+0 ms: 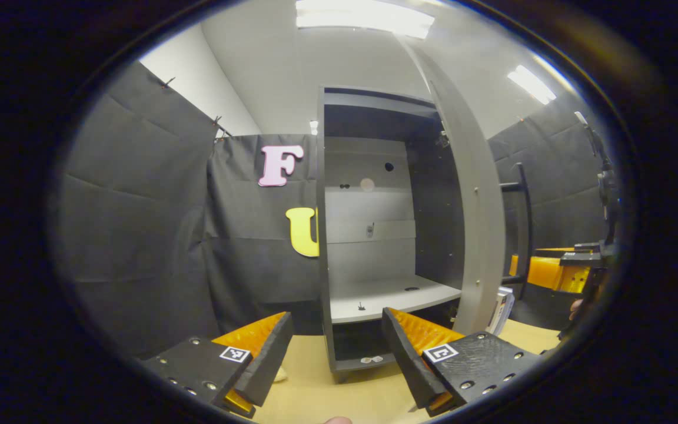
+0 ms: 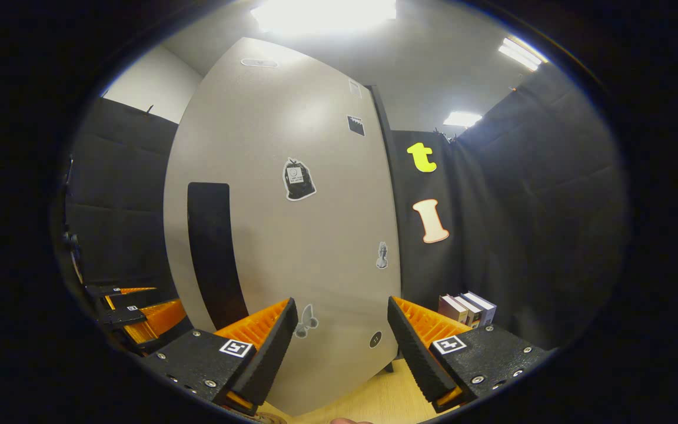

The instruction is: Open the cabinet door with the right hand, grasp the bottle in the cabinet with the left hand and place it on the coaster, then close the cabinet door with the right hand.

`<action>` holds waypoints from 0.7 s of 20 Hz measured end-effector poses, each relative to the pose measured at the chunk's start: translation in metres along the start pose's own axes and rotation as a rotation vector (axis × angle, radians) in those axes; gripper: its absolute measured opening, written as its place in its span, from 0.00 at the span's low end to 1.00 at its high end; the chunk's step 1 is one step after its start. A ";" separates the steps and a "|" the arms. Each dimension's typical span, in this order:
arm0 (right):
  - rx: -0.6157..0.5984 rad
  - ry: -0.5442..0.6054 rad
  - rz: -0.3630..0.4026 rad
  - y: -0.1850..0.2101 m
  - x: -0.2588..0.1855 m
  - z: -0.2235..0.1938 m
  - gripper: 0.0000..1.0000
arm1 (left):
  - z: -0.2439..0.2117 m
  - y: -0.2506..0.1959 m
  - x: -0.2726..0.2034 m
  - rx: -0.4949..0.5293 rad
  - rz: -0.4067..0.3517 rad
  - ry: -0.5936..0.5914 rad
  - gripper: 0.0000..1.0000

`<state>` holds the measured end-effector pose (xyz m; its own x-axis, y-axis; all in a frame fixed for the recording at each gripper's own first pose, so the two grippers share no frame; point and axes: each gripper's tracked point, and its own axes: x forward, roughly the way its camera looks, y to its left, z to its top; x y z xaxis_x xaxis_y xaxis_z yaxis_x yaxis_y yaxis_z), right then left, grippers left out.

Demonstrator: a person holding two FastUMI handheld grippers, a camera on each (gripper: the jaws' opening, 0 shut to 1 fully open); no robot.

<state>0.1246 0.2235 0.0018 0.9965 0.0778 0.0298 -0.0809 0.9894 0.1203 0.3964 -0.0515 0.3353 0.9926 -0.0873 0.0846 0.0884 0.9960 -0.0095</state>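
Tan wooden table [image 1: 315,388] | tall grey cabinet [image 1: 368,235], grey door [image 2: 292,235] swung open | left gripper [image 1: 335,347] spread, empty | right gripper [image 2: 342,341] spread, empty

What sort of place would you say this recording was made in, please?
Probably a staged recording booth, not a home: black cloth walls, a lone grey cabinet with its door open on a wooden table, and ceiling striplights.

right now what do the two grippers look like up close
Both look alike: the left gripper and the right gripper each have two wedge-shaped fingers with ribbed inner faces, mounted on black textured blocks with silver screws. Each block carries a small square black-and-white tag. No cables or sleeves can be seen.
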 end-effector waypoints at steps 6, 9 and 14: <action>-0.020 0.045 -0.016 -0.005 0.011 -0.009 0.95 | 0.017 -0.018 0.007 0.003 -0.004 -0.016 0.89; -0.058 0.027 -0.040 -0.007 0.015 0.001 0.95 | 0.022 -0.031 0.013 -0.019 -0.013 -0.015 0.90; -0.064 0.049 -0.075 -0.011 0.024 0.001 0.95 | 0.029 -0.029 0.014 -0.020 0.014 -0.009 0.89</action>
<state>0.1494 0.2141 0.0026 0.9996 0.0077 -0.0253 -0.0062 0.9983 0.0572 0.4056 -0.0812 0.3656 0.9930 -0.0734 0.0929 0.0766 0.9966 -0.0308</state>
